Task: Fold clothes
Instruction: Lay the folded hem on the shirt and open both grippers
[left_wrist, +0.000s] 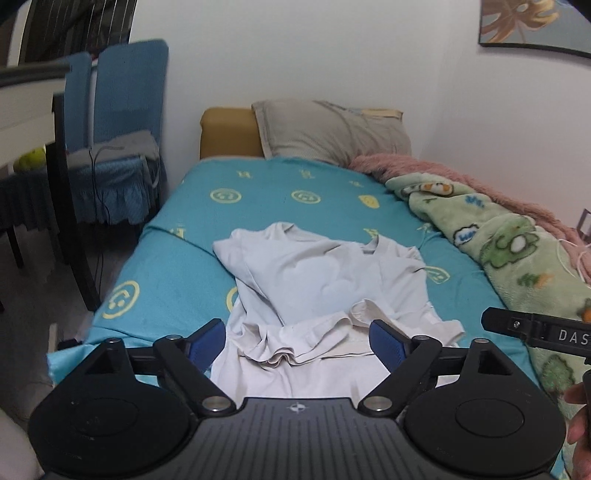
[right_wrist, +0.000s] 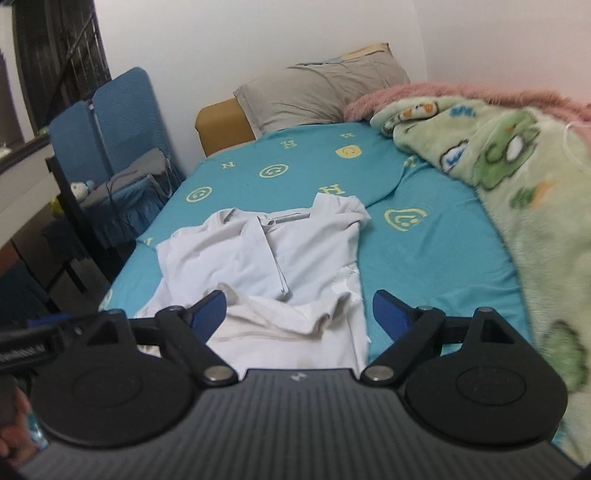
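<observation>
A white T-shirt (left_wrist: 314, 280) lies partly folded and rumpled on the teal bed sheet (left_wrist: 177, 266), its collar toward the pillow. My left gripper (left_wrist: 297, 341) hovers open above the shirt's near hem, and nothing sits between its blue pads (left_wrist: 386, 341). In the right wrist view the same shirt (right_wrist: 280, 258) lies ahead with its bottom edge bunched up. My right gripper (right_wrist: 299, 314) is open over that near edge, pads apart from the cloth. Part of the right gripper's body (left_wrist: 535, 328) shows at the right edge of the left wrist view.
A grey pillow (left_wrist: 332, 129) lies at the head of the bed. A green cartoon blanket (left_wrist: 498, 251) and pink fleece (left_wrist: 424, 166) run along the right side by the wall. Blue chairs (left_wrist: 122, 122) with clothes and a dark table leg (left_wrist: 70, 221) stand left of the bed.
</observation>
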